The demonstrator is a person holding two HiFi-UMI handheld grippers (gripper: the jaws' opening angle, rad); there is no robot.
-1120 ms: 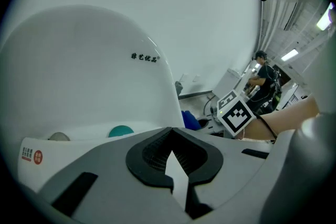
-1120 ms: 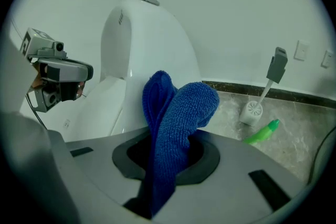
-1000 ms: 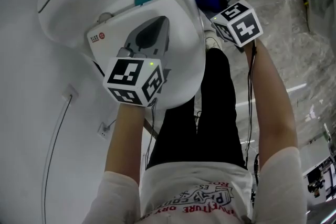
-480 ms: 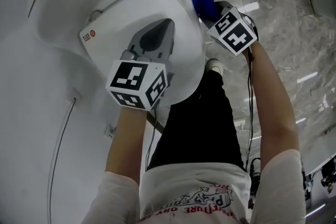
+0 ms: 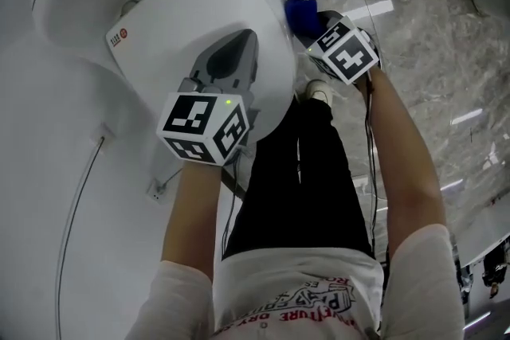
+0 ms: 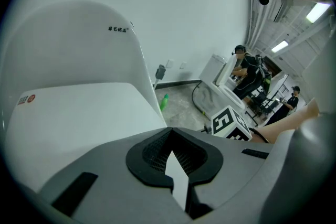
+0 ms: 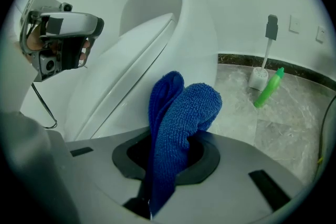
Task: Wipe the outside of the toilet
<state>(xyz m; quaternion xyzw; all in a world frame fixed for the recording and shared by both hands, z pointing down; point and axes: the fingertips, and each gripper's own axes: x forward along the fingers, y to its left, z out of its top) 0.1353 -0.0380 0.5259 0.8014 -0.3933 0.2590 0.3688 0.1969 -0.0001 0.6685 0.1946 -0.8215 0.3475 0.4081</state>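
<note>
The white toilet (image 5: 199, 4) has its lid down and fills the upper left of the head view. My right gripper (image 5: 317, 24) is shut on a blue cloth (image 5: 300, 9) that is pressed to the toilet's right outer side. In the right gripper view the folded cloth (image 7: 181, 113) stands up out of the right gripper (image 7: 164, 140), with the toilet bowl's side (image 7: 131, 76) just beyond. My left gripper (image 5: 241, 40) hovers over the lid, shut and holding nothing. In the left gripper view, the left gripper (image 6: 171, 139) looks across the lid (image 6: 79, 118).
A green bottle (image 7: 269, 87) and a toilet brush in its holder (image 7: 261, 71) stand on the marble floor by the wall. A wall socket with a cable (image 5: 155, 189) is at the left. The person's black trousers (image 5: 295, 187) and shoe (image 5: 317, 89) are beside the bowl. People (image 6: 247, 73) stand in the background.
The right gripper has slid the blue cloth along the toilet's right side towards the bowl's front. The left gripper has drifted a little forward over the lid, still shut.
</note>
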